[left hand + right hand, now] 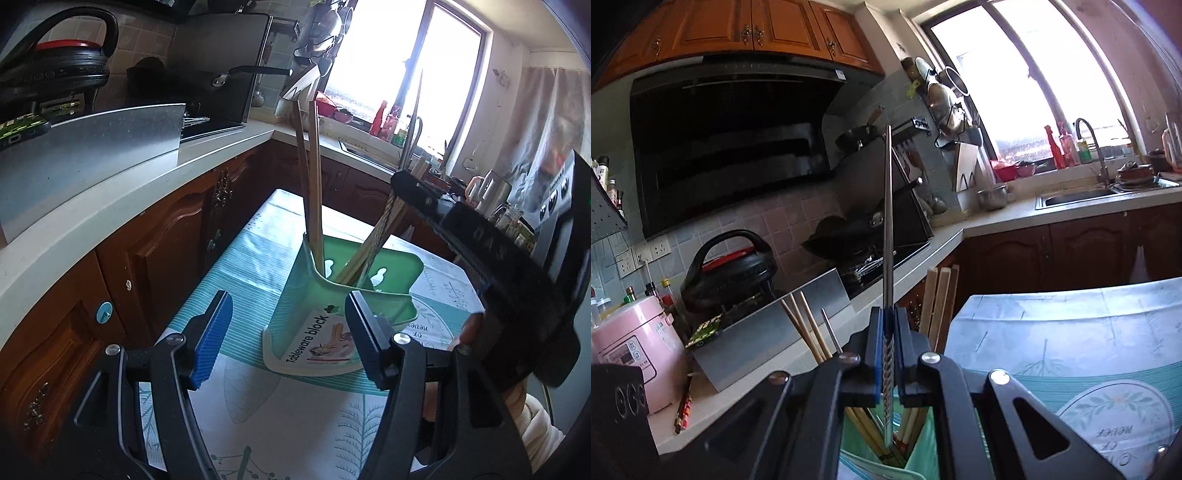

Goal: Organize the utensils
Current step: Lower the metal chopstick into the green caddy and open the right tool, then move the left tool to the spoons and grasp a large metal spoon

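A green utensil holder [317,291] labelled "Tableware block" stands on the table with wooden chopsticks [314,177] leaning in it. My left gripper [290,332] is open just in front of the holder; its right finger overlaps the holder's near corner and its left pad stands apart. My right gripper [410,184] hangs over the holder. In the right wrist view the right gripper [888,332] is shut on a metal chopstick [888,221] that points up, its twisted lower part reaching into the holder [923,443] among more chopsticks [864,428].
The table's patterned cloth [258,406] runs beside a white counter [110,206] over brown cabinets. On the counter are a steel sheet [768,332], a pink rice cooker [635,350], a black pot [727,266], red chopsticks [683,410] and a wok [849,232]. A sink [1078,199] lies under the window.
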`<state>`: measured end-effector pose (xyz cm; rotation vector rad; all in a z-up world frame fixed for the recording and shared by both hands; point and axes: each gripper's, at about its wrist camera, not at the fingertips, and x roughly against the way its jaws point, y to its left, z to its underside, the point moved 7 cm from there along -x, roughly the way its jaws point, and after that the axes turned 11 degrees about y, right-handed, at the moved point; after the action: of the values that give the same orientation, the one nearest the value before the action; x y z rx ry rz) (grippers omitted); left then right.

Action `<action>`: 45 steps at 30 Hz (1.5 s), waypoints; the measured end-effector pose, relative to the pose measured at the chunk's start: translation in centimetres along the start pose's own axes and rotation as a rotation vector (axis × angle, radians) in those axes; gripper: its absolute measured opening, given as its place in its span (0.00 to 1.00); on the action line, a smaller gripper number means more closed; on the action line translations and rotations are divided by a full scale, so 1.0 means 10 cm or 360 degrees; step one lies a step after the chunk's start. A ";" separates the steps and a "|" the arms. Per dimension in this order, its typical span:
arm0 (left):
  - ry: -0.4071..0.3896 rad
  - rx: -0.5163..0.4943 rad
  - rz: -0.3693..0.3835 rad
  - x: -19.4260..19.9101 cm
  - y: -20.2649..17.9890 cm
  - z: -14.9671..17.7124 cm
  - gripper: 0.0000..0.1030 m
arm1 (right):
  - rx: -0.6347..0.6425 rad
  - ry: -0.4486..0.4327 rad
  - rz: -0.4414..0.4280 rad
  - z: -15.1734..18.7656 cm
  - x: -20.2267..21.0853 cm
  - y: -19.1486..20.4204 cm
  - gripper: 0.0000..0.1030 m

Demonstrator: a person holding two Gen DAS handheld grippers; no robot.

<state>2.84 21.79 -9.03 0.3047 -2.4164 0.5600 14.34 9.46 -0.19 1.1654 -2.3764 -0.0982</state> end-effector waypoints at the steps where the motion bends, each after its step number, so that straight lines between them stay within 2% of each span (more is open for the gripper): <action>1: 0.0003 -0.0002 0.0002 -0.01 0.01 0.00 0.59 | 0.0009 0.0001 -0.0004 0.02 -0.01 0.02 0.05; 5: 0.0005 -0.0008 0.0007 -0.01 0.00 0.02 0.59 | 0.0115 0.0017 0.0004 0.14 -0.02 0.09 0.05; 8: -0.0003 -0.0016 0.0006 0.01 -0.01 0.03 0.59 | 0.0147 0.0093 0.0002 0.27 -0.06 0.13 0.05; 13: -0.0002 -0.0030 0.0020 0.03 -0.06 0.06 0.59 | 0.0119 0.0226 0.0002 0.43 -0.04 0.08 0.06; 18: 0.0004 -0.0059 0.0039 0.06 -0.16 0.11 0.59 | 0.0098 0.0247 0.0043 0.48 0.12 0.03 0.07; 26: 0.0077 -0.0164 0.0105 0.01 -0.41 0.28 0.59 | -0.0007 0.0326 0.0125 0.63 0.41 -0.07 0.07; 36: 0.0247 -0.0355 0.0188 -0.18 -0.90 0.69 0.59 | -0.0175 0.0581 0.0317 1.18 0.78 -0.40 0.08; 42: 0.0355 -0.0474 0.0215 -0.32 -1.29 0.92 0.59 | -0.0334 0.0601 0.0436 1.38 1.10 -0.76 0.08; 45: 0.0381 -0.0557 0.0223 -0.36 -1.53 1.01 0.59 | -0.0428 0.0561 0.0487 1.39 1.32 -0.99 0.14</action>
<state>5.54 3.94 -13.58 -0.0778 -2.2591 0.2095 8.37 -8.85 -9.89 0.6274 -2.1177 -0.0964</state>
